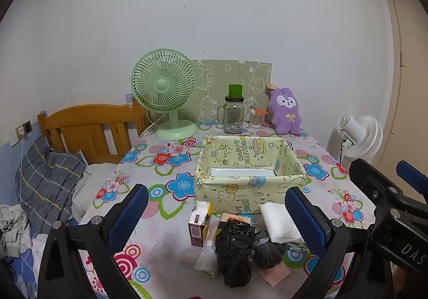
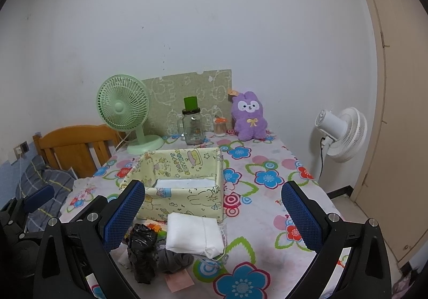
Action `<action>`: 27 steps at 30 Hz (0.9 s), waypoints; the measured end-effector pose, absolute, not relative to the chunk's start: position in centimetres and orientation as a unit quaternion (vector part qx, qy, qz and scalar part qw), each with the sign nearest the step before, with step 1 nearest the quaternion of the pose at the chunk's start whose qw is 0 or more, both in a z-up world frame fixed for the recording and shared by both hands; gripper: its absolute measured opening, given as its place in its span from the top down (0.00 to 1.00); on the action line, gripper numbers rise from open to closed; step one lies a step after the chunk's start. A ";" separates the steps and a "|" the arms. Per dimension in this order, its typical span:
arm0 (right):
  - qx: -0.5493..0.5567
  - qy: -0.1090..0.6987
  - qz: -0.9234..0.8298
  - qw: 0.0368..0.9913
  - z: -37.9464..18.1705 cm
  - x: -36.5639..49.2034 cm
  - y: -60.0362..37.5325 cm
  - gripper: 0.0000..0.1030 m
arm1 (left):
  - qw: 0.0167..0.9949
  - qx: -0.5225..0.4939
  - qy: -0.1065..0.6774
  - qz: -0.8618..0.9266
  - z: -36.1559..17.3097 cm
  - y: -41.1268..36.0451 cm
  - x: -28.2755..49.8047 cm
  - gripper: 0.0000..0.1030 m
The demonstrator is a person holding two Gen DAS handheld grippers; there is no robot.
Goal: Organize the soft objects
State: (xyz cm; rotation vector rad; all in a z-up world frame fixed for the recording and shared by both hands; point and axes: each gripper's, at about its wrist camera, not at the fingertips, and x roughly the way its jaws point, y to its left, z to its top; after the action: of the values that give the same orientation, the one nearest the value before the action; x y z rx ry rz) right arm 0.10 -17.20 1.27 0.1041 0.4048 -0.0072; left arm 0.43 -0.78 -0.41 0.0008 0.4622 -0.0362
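A pale yellow fabric bin (image 1: 248, 189) (image 2: 187, 200) with cartoon prints stands open in the middle of the flowered table; only a white base shows inside. In front of it lies a heap: a white folded cloth (image 1: 279, 222) (image 2: 192, 235), a crumpled black plastic bag (image 1: 234, 251) (image 2: 141, 251), a grey sock-like bundle (image 1: 267, 247) (image 2: 174, 259), a small brown carton (image 1: 198, 228) and a pink paper (image 1: 275, 273) (image 2: 179, 281). My left gripper (image 1: 216, 218) is open above the heap. My right gripper (image 2: 214, 218) is open too, over the white cloth.
At the table's back stand a green desk fan (image 1: 165, 93) (image 2: 123, 106), a glass jar with a green lid (image 1: 234, 114) (image 2: 192, 122), a cotton-swab tub (image 1: 256, 117) and a purple plush rabbit (image 1: 286, 112) (image 2: 248, 117). A wooden bed (image 1: 88, 128) lies left, a white floor fan (image 2: 339, 133) right.
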 end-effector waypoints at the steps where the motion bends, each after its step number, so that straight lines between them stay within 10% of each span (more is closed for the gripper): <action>1: 0.053 0.202 -0.003 0.978 1.3 0.0 -17.2 0.00 | 0.973 0.001 0.228 -0.018 -0.4 -0.8 0.4 0.00; 27: 0.056 0.211 -0.006 0.976 1.7 0.1 -17.1 0.00 | 0.975 0.001 0.223 -0.018 -0.6 -1.1 -0.1 0.02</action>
State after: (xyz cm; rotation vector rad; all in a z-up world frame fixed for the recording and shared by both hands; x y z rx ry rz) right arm 0.12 -17.13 1.73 0.1133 0.4249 -0.0117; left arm -0.14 -1.06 -0.63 0.0013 0.4490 -0.0363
